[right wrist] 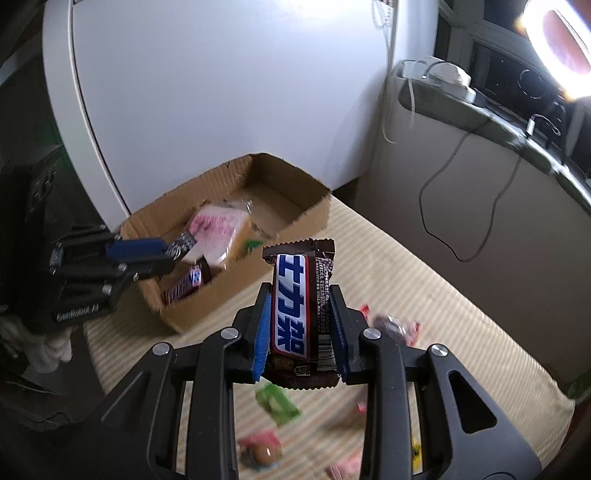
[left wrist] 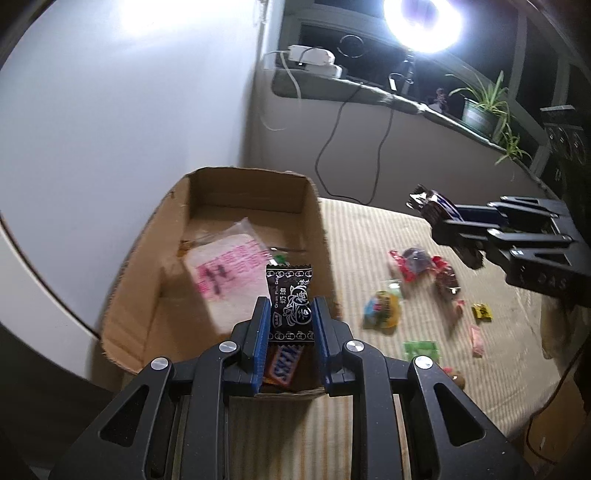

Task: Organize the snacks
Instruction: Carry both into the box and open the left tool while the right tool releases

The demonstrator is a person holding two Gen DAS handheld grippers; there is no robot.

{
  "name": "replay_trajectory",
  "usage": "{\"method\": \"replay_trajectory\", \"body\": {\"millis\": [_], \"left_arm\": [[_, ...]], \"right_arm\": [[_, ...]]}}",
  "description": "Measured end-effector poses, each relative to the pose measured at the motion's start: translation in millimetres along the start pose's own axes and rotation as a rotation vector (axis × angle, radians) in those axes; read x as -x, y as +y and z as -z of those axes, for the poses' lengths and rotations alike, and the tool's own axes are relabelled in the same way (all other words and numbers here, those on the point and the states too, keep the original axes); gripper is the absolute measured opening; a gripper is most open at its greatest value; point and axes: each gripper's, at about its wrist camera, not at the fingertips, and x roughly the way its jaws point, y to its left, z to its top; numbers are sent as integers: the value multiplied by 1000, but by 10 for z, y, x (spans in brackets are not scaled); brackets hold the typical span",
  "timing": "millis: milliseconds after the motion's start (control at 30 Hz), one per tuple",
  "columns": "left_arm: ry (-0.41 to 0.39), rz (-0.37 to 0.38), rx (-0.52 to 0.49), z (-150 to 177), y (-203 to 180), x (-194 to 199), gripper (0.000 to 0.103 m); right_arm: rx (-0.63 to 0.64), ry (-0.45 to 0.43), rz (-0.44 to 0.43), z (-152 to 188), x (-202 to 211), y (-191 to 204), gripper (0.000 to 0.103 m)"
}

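My left gripper (left wrist: 290,314) is shut on a black plum candy packet (left wrist: 290,301) and holds it over the near end of the open cardboard box (left wrist: 147,280). In the box lie a pink-and-white packet (left wrist: 225,273) and a Snickers bar (left wrist: 284,363). My right gripper (right wrist: 303,325) is shut on a brown Snickers bar (right wrist: 301,314) and holds it above the mat, right of the box (right wrist: 295,214). The right gripper also shows in the left wrist view (left wrist: 430,210); the left gripper shows in the right wrist view (right wrist: 168,254).
Several loose candies lie on the striped mat (left wrist: 369,236): a red-wrapped one (left wrist: 413,264), a yellow-blue one (left wrist: 382,308), a green packet (left wrist: 421,350), a yellow one (left wrist: 482,312). A white wall is behind the box. A windowsill with cables, a plant (left wrist: 480,107) and a bright ring lamp (left wrist: 423,22) is at the back.
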Motion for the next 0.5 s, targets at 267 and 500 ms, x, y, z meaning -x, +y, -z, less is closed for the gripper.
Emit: {"method": "replay_trajectory", "body": {"millis": [267, 500], "left_arm": [[1, -27, 23, -37, 156, -51, 21], [3, -50, 29, -53, 232, -91, 21]], "right_arm": [[24, 7, -35, -306, -394, 169, 30], [52, 20, -56, -564, -726, 315, 30]]}}
